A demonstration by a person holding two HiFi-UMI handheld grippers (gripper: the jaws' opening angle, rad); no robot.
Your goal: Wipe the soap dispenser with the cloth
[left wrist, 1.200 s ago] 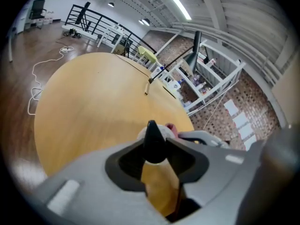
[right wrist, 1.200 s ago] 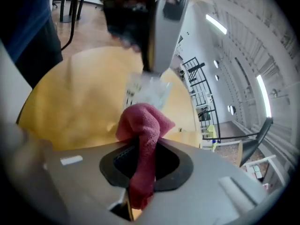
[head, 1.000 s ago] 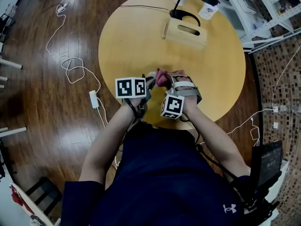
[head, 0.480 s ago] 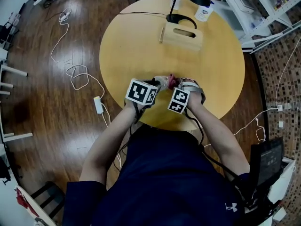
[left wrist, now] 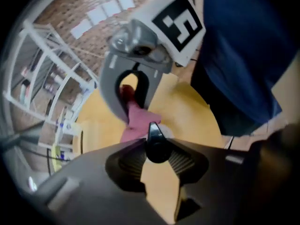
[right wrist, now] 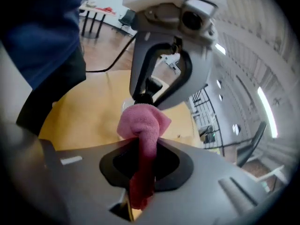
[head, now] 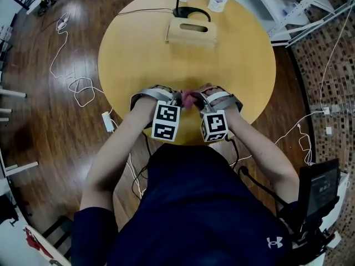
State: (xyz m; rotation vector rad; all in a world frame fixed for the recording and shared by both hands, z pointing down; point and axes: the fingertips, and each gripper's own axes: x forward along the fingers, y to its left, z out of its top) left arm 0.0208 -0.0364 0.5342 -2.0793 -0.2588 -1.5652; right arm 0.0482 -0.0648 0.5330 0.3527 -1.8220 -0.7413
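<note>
As the right tool (right wrist: 140, 156) pinches the cloth (right wrist: 140, 121), the left tool (left wrist: 158, 162) grips the soap dispenser (left wrist: 156, 142).

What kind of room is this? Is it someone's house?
Probably a workroom or lab, not a home: a power strip lies on the wooden floor, white metal shelves hold supplies, and a laptop stands beside the round table.

The head view looks steeply down on the worktop (head: 233, 65). Each gripper view sits close behind its jaws; all three share the cloth (head: 190, 98).
</note>
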